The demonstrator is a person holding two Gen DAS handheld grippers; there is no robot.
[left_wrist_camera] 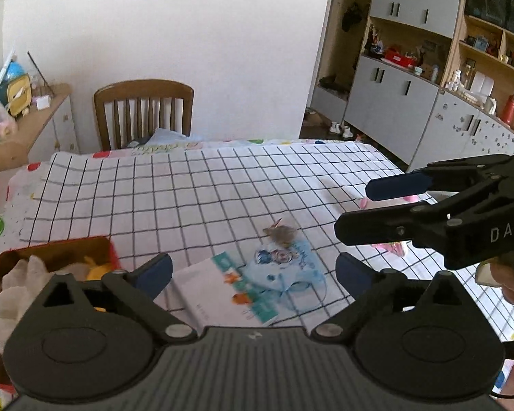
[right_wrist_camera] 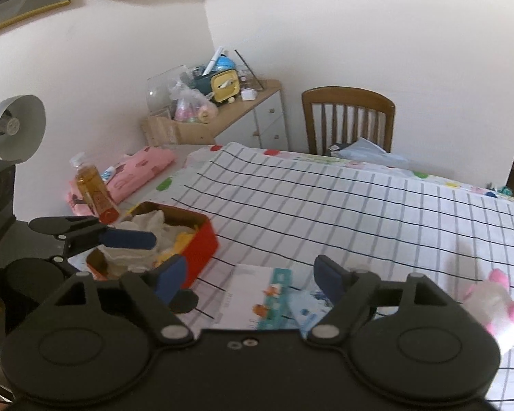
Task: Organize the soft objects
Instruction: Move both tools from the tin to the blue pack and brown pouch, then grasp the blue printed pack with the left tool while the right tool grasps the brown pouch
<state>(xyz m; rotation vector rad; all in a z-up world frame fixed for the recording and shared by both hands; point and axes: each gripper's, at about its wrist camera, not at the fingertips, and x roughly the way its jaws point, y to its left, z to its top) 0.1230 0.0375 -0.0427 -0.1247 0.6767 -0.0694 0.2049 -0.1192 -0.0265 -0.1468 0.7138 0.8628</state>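
Note:
A red tin box [left_wrist_camera: 111,251] [right_wrist_camera: 205,239] on the checked tablecloth holds white and yellow soft toys [left_wrist_camera: 13,284] [right_wrist_camera: 147,222]. A small grey plush [left_wrist_camera: 281,233] lies mid-table on a blue booklet [left_wrist_camera: 284,267]. A pink and white plush [right_wrist_camera: 497,303] [left_wrist_camera: 394,246] lies at the right. My left gripper [left_wrist_camera: 253,270] is open and empty, near the box; it also shows in the right wrist view [right_wrist_camera: 126,236] over the box. My right gripper [right_wrist_camera: 248,281] is open and empty; in the left wrist view it [left_wrist_camera: 370,205] hovers above the pink plush.
A picture book [left_wrist_camera: 222,291] [right_wrist_camera: 257,294] lies under the booklet. A wooden chair [left_wrist_camera: 144,113] stands at the far edge. A bottle [right_wrist_camera: 92,188], pink cloth [right_wrist_camera: 137,171] and lamp [right_wrist_camera: 15,126] sit left of the table. Cabinets [left_wrist_camera: 411,102] line the right wall.

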